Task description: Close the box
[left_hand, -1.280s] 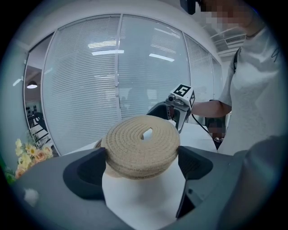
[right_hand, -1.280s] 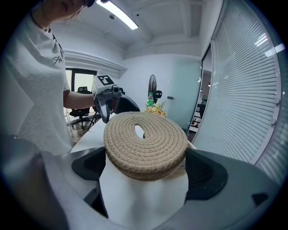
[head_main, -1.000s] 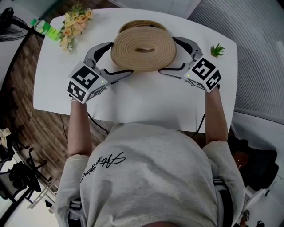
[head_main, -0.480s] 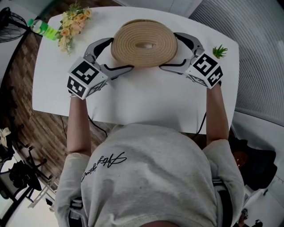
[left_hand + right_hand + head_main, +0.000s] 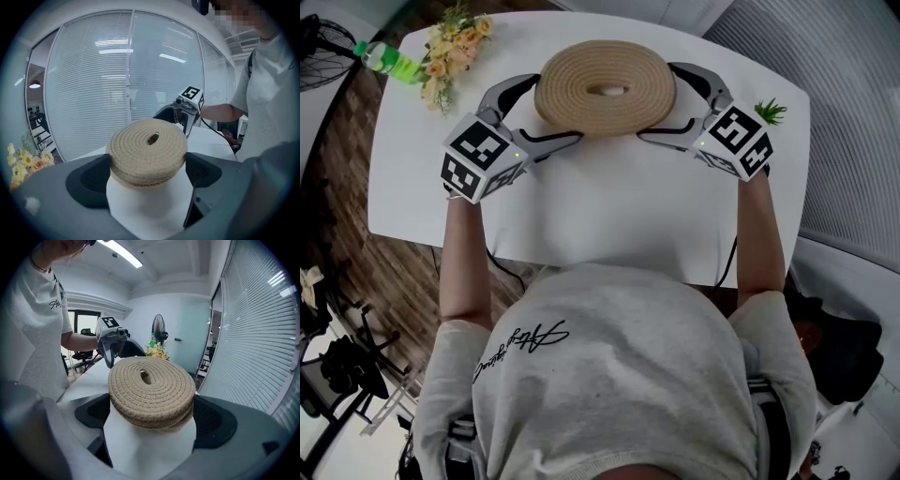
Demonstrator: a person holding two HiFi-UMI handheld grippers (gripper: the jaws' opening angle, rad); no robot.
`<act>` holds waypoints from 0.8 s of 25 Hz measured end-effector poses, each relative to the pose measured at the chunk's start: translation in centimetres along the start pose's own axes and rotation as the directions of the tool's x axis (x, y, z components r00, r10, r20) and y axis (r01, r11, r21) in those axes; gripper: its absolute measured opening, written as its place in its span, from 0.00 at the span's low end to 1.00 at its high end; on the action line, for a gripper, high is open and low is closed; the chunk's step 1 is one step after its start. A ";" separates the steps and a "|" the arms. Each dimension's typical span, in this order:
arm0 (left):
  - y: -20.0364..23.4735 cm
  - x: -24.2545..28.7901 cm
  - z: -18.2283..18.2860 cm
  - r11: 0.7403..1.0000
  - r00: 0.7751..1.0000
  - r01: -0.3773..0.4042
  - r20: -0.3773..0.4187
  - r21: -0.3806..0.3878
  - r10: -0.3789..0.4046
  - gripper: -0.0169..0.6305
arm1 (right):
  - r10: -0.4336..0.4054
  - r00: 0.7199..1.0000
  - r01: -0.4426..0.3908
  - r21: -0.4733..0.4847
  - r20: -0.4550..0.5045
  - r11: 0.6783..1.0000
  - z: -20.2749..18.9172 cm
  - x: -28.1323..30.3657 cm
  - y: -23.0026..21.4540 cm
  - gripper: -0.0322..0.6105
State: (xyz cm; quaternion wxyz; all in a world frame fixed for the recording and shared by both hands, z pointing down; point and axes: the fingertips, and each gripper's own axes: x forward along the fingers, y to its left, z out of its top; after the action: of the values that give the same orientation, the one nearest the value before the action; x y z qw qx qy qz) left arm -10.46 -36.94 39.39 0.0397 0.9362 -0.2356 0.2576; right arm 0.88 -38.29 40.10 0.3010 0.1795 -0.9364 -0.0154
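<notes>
At the frame's upper centre, the light, soft woven-rope lid (image 5: pixel 605 84) sat on its box (image 5: pixel 161 422), left gripper (image 5: pixel 555 110) and right gripper (image 5: pixel 658 105) spread wide, clasping its yielding rim, seemingly the best hold.

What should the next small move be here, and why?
Probably ease both tools open and let go. The lid lies flat on the box, covering its opening. The left tool and right tool each hold the lid's edge between their jaws, so releasing should leave the box closed on the table.
</notes>
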 end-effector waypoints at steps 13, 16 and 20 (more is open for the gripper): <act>1.7 1.4 -0.4 1.000 1.000 -0.002 -0.023 -0.011 0.002 0.80 | 0.013 1.000 -0.013 0.012 -0.003 1.000 -0.8 1.3 -1.8 0.91; 2.1 1.7 -0.7 1.000 1.000 0.000 -0.031 -0.019 -0.001 0.80 | 0.016 1.000 -0.016 0.011 -0.007 1.000 -0.9 1.7 -2.1 0.91; 2.4 2.0 -0.9 1.000 0.999 0.001 -0.043 -0.019 -0.001 0.80 | 0.017 1.000 -0.017 0.013 -0.013 1.000 -1.2 2.0 -2.4 0.91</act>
State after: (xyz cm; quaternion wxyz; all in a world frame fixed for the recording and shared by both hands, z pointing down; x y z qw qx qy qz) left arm -10.46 -39.78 41.04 0.0537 0.9302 -0.2367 0.2755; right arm 0.83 -41.17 41.88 0.3059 0.1736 -0.9361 -0.0057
